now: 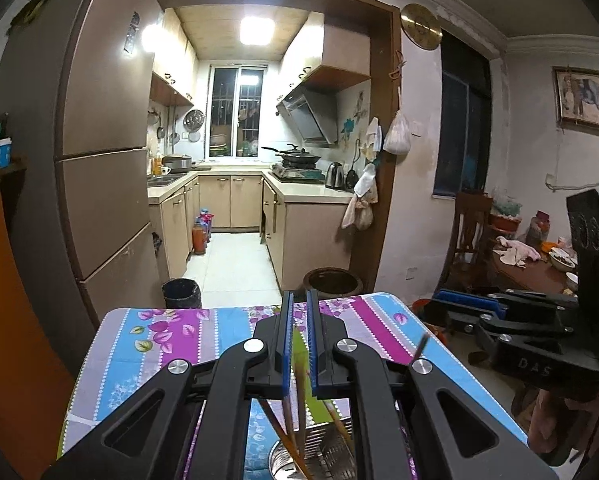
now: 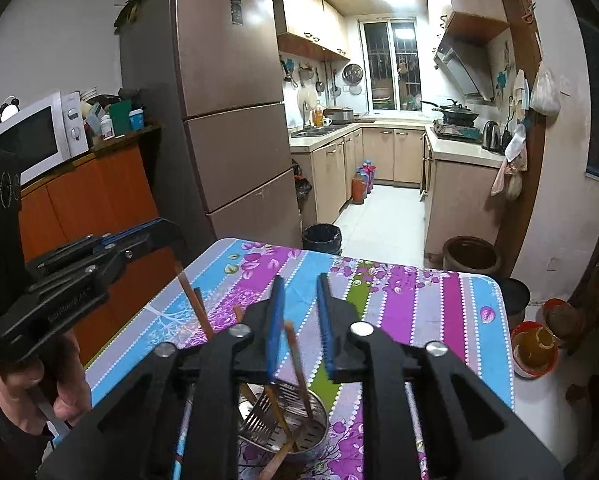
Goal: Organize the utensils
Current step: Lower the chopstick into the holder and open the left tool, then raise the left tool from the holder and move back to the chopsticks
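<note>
Now, both claws over the metal utensil holder, left claw narrowly parted, right claw wider, seemingly empty, chopsticks between, fork inside, floral surface beneath.

A table with a bright striped cloth

We see a table covered by a cloth with blue, purple, pink and green stripes and leaf shapes. A shiny metal holder with holes in its side stands on the cloth at the near end. Brown chopsticks and a metal fork stick out of it.
</note>
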`<state>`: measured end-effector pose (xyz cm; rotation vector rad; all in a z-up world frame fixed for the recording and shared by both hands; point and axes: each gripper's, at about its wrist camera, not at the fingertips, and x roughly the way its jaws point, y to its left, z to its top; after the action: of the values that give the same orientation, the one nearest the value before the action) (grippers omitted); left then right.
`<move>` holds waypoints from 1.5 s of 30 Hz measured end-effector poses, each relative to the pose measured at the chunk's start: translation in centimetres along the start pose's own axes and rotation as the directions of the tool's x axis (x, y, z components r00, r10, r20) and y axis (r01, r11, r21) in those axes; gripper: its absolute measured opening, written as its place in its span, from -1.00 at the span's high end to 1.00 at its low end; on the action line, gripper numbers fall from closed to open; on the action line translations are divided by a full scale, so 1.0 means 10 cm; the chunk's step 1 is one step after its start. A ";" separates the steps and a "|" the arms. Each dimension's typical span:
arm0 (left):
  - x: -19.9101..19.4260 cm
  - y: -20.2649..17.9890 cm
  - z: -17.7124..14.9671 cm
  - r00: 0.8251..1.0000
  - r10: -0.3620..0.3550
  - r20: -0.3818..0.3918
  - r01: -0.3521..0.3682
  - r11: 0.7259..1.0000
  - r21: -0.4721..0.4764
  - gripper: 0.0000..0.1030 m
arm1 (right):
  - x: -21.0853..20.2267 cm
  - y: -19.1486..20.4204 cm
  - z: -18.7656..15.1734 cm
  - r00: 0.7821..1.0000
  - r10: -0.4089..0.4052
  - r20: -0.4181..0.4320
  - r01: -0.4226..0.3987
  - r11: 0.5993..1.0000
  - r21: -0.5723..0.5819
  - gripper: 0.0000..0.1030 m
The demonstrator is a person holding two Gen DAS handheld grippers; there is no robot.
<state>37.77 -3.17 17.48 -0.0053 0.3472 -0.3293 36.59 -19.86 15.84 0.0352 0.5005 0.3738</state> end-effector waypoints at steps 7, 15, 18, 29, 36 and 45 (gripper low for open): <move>0.01 0.05 0.00 1.000 0.022 0.002 -0.022 1.000 -0.007 0.79 | -0.03 -0.07 0.00 1.000 -0.018 0.022 0.018 1.000 0.015 0.41; 0.00 0.05 -0.01 1.000 0.026 0.006 -0.026 1.000 -0.005 0.65 | -0.02 -0.11 -0.06 1.000 -0.012 0.023 0.011 1.000 0.027 0.36; 0.01 0.05 -0.01 1.000 0.025 0.006 -0.025 1.000 -0.004 0.65 | -0.01 -0.12 -0.09 1.000 -0.011 0.018 0.011 0.999 0.033 0.34; -0.02 0.03 -0.06 1.000 0.029 0.001 -0.029 1.000 -0.001 0.64 | -0.10 -0.07 -0.16 0.999 -0.018 0.042 0.017 1.000 0.012 0.19; -0.30 -0.01 -0.21 0.998 0.031 0.047 -0.032 0.999 0.020 0.42 | -0.39 0.13 -0.28 0.992 -0.032 0.123 0.034 0.999 -0.017 -0.18; -0.82 -0.11 -0.48 0.993 0.030 0.111 -0.036 0.998 0.051 0.32 | -0.87 0.43 -0.56 0.973 -0.035 0.229 0.045 0.998 -0.038 -0.27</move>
<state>28.53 -1.41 15.79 0.0343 0.2291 -0.3044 25.41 -19.27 15.52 0.0263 0.2653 0.3361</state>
